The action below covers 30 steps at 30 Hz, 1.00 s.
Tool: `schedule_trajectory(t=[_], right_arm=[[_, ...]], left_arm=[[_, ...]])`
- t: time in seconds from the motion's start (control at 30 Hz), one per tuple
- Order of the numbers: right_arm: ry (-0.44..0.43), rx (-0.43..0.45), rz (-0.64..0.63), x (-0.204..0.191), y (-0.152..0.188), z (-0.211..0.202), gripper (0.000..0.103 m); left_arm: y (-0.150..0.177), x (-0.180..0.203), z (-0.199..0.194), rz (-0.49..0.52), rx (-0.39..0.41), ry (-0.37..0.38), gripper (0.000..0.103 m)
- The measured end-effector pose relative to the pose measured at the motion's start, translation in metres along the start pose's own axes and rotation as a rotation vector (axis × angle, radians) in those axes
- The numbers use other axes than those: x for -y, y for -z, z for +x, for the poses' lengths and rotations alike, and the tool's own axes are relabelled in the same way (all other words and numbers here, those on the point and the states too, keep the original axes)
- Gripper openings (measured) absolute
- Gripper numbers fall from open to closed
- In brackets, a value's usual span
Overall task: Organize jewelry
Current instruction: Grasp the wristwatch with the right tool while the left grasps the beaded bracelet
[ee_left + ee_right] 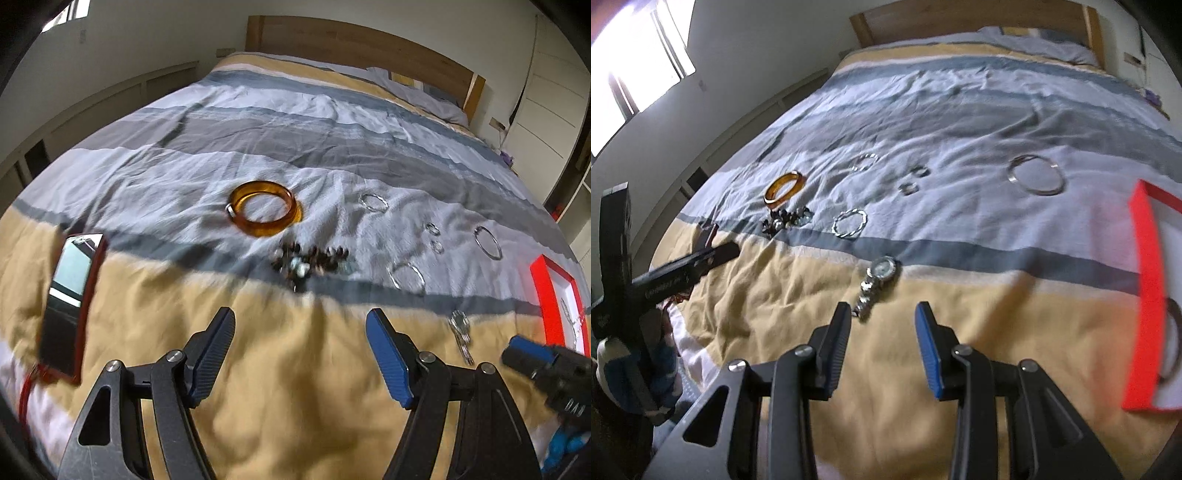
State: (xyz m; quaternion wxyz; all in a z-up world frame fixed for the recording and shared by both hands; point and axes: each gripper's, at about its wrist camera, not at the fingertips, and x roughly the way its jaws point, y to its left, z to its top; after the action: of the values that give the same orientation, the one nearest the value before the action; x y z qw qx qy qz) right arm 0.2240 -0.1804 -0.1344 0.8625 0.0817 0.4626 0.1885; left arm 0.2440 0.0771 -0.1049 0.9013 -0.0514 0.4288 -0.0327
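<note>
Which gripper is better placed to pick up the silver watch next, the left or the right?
Probably the right. The right gripper is open, with the watch just ahead of its fingers; from the left gripper, the watch lies off to the side.

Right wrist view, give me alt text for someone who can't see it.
The open right gripper hovers over a striped bedspread, just short of a silver watch. Beyond lie an amber bangle, silver bracelets and rings; a red tray sits right.

A striped bed (295, 122) with wooden headboard (354, 44) near a bright window (635, 62).
</note>
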Motion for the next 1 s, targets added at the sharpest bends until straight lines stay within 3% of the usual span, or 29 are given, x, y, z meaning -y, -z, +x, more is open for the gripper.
schedule_trajectory(t=[0.23, 0.6, 0.63, 0.73, 0.8, 0.9, 1.0], right_arm=[[-0.003, -0.035, -0.006, -0.003, -0.011, 0.043, 0.035], [-0.003, -0.026, -0.025, -0.003, -0.017, 0.065, 0.035], [-0.002, -0.024, -0.028, -0.003, -0.017, 0.066, 0.035], [0.001, -0.017, -0.042, -0.005, -0.017, 0.068, 0.034], [-0.002, -0.009, -0.042, -0.005, -0.016, 0.068, 0.022], [-0.013, -0.005, -0.033, -0.003, -0.015, 0.068, 0.022], [-0.018, -0.002, -0.031, -0.003, -0.013, 0.065, 0.022]], left_arm=[[-0.018, -0.006, 0.044, -0.012, -0.025, 0.024, 0.072], [-0.025, -0.002, 0.085, 0.024, -0.064, 0.02, 0.071], [-0.025, -0.001, 0.087, 0.023, -0.065, 0.019, 0.069], [-0.026, -0.003, 0.089, 0.02, -0.062, 0.026, 0.046], [-0.026, -0.005, 0.087, 0.011, -0.061, 0.035, 0.03], [-0.025, -0.006, 0.085, 0.006, -0.065, 0.049, 0.019], [-0.022, -0.004, 0.082, 0.013, -0.066, 0.049, 0.017]])
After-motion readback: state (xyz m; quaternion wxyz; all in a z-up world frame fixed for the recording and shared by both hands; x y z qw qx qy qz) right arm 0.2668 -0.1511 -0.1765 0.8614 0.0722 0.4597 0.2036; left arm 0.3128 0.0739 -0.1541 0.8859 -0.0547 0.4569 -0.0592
